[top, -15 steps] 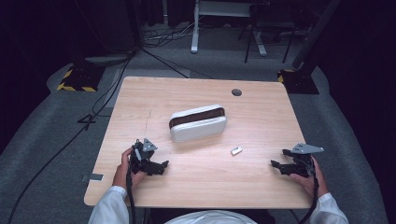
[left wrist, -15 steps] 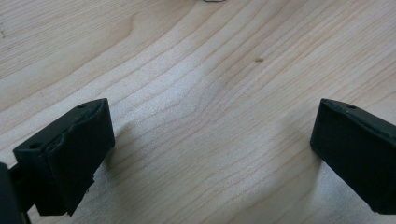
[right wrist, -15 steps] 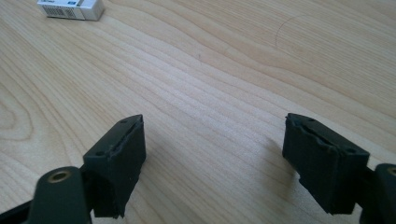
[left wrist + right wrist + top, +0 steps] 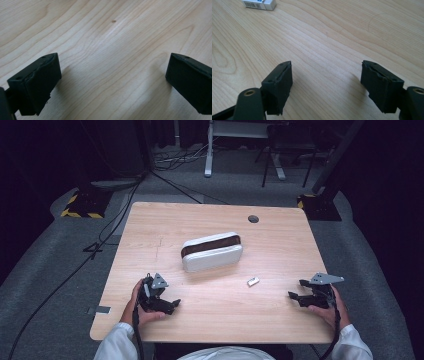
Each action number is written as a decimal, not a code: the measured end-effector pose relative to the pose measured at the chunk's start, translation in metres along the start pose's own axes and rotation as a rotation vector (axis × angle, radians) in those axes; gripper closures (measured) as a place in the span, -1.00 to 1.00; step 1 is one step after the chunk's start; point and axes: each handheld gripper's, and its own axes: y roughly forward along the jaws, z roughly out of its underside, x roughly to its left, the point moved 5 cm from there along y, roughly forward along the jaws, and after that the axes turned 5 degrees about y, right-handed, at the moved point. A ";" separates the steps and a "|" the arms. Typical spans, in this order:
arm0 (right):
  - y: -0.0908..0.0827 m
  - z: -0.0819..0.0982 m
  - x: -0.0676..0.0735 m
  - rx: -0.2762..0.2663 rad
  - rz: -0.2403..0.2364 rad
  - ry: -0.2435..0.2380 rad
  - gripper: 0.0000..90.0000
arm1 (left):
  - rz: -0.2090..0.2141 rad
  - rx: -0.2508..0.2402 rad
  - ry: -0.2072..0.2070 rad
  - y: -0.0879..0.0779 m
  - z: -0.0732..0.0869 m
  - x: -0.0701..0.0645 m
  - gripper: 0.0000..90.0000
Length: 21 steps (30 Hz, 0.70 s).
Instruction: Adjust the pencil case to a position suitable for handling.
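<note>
Since half a second ago nothing has moved: the left gripper (image 4: 161,301) and right gripper (image 4: 303,296) rest with jaws apart and empty on the light wooden table (image 4: 280,245), well apart from the white oblong case with a dark brown band (image 4: 212,251) and the small white box with a barcode (image 4: 253,281), so no step is begun.

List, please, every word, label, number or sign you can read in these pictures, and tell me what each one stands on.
No text can be read.
Small white box: a barcode with print beside it, too small and blurred to read in the right gripper view; in the high view it is a plain pale block.
White and brown case: no lettering visible.
Table, left tongs, right tongs: no marks.
</note>
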 end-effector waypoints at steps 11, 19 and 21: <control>0.022 -0.044 0.030 -0.025 -0.091 -0.142 -0.34 | 0.011 -0.156 0.070 -0.009 -0.051 -0.007 -0.57; 0.051 -0.076 0.047 -0.042 -0.173 -0.161 -0.36 | -0.011 -0.285 0.069 -0.019 -0.092 0.008 -0.49; 0.056 -0.080 0.051 -0.046 -0.190 -0.165 -0.36 | -0.020 -0.291 0.082 -0.017 -0.099 0.012 -0.48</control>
